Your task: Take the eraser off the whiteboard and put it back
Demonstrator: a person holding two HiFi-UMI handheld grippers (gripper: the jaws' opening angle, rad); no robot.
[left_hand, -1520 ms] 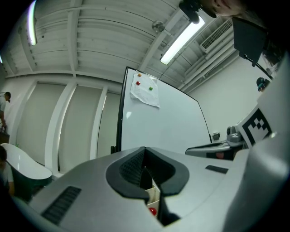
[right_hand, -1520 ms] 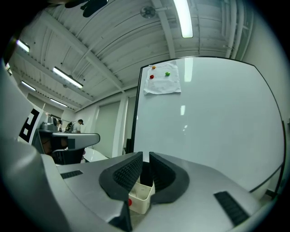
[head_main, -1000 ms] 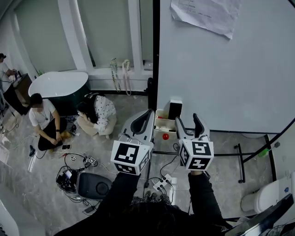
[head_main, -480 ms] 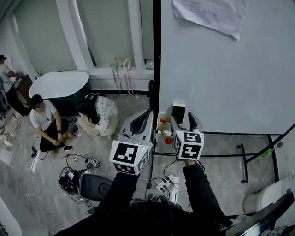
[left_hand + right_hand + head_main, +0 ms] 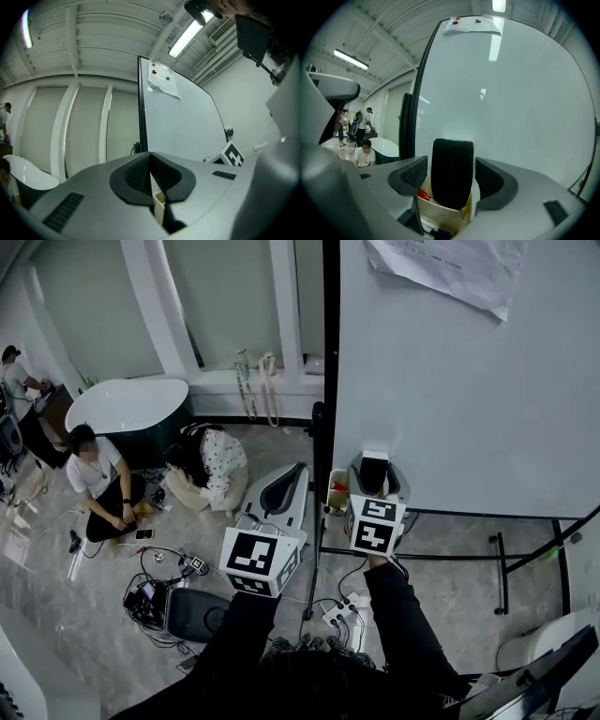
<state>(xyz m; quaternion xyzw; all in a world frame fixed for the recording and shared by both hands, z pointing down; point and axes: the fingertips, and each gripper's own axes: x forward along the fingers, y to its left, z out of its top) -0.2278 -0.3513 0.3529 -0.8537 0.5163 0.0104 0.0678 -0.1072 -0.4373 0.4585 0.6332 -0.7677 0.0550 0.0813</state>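
while the whiteboard [image 5: 469, 399] stands upright and fills the right of the head view, the right hand-held gripper [image 5: 375, 469] is at its lower left corner with jaws spread, one on each side of the black eraser [image 5: 452, 173] with a narrow gap showing on both sides. the eraser sits on the board just above a cream box [image 5: 440, 211] of markers. the left hand-held gripper [image 5: 150, 174] hangs to the left, off the board, jaws pressed together on nothing.
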